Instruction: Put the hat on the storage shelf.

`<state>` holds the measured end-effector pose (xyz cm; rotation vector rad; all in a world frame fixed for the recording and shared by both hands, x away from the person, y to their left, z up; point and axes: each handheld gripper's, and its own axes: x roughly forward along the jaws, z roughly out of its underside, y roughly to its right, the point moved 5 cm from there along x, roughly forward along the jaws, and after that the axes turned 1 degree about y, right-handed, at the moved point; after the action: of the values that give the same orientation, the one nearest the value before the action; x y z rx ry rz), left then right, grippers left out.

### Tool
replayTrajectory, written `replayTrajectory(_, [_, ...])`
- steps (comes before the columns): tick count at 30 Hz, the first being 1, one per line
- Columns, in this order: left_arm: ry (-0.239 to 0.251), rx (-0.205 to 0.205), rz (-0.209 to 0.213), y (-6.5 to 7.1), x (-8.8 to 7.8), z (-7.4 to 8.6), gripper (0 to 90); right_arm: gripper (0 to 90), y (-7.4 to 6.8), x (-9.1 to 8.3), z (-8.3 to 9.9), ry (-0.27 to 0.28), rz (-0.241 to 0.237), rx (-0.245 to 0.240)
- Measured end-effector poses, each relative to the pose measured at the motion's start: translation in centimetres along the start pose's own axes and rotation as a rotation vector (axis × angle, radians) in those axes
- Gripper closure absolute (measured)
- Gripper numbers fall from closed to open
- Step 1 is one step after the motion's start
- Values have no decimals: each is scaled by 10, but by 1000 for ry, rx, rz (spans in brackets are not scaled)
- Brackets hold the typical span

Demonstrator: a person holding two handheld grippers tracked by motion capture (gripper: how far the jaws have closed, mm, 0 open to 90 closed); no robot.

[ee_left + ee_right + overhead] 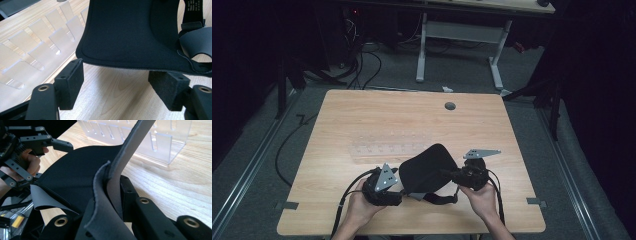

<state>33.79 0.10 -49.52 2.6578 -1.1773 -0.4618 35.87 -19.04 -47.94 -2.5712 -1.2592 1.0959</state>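
Black soft neoprene-type pad w/ strap and stitched rim [428, 167] sits near the front edge of the light wood table [362, 115], between the two hand-held grippers, partly lifted off the surface. Just behind it, further from the person, lies a clear acrylic slotted rack [384, 151], empty as far as I can tell.

Right gripper [460, 176]: jaws shut on the pad's right-hand edge. In the right gripper view the material is pinched and folds up between the pads [126, 192], grey underside curling toward the camera. Firm hold, looks like.

Left gripper [398, 192]: jaws wide open, holding nothing. In the left gripper view the pad's rounded rim [130, 32] hangs just above and ahead of the two foam fingertips [71, 83], not touching either one; table shows through the gap below it.

Key relation: the pad's free edge lies straight ahead of the left gripper and slightly higher, w/ the rim running crosswise to the jaws, so roughly side to side across the opening. Left is the nearer free gripper; right is already busy. Judgement: the next move prob. calls for the left to push forward a little and rise so the rim drops between the pads, then close. Risk: too low and the jaws close under the rim on air.
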Motion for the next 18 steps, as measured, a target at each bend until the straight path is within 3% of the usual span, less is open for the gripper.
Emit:
replayTrajectory(10, [-8,31,-24,-1,1,7,347,848,-7,1,-2,-5,-6,-19])
replayTrajectory(18, [12,34,6,3,-1,2,427,847,-12,7,-5,-6,-53,-16])
